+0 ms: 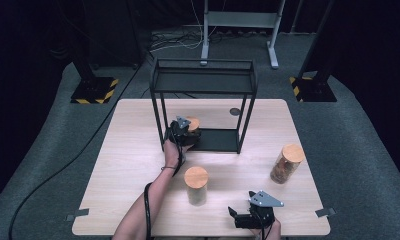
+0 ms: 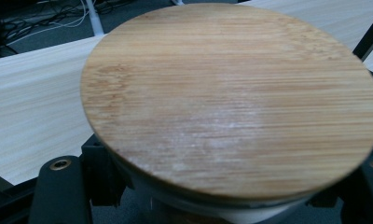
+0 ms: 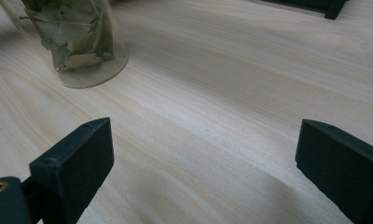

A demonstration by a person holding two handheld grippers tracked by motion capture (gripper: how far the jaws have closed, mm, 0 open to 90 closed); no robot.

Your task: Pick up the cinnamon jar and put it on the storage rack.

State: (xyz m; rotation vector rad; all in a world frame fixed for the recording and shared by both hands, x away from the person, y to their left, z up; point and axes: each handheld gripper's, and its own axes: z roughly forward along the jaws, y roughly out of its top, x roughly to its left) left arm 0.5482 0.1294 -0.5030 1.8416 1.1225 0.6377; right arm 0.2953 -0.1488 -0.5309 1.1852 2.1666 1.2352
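**Left claw is holding a jar at the bottom of the rack**

In the high view, the left claw (image 1: 187, 134) is reaching under the black rack (image 1: 203, 80) and is holding a jar with a wooden lid (image 1: 192, 124); the jar is sitting at the left end of the rack's low shelf (image 1: 223, 140), which looks like the spot where it is being put or picked up; the arm is coming in low so it is fitting under the top shelf; the right claw (image 1: 234, 214) is resting near the front edge of the table (image 1: 133, 150), staying out of the way; two more jars are waiting on the table, the middle jar (image 1: 196, 185) just in front of the person and the far jar (image 1: 286, 163) out to the right.

In the left gripper view, the round wooden lid (image 2: 231, 98) is sitting very close between the two jaws; the jaws are squeezing the glass just below it, so the jar is not slipping.

In the right gripper view, the right claw (image 3: 203, 154) is standing wide with nothing in it; the jaws are hanging just over the bare wood; a glass jar of dry leaves (image 3: 72, 42) is standing ahead and to the left, apart from the jaws, maybe the next one to grab.
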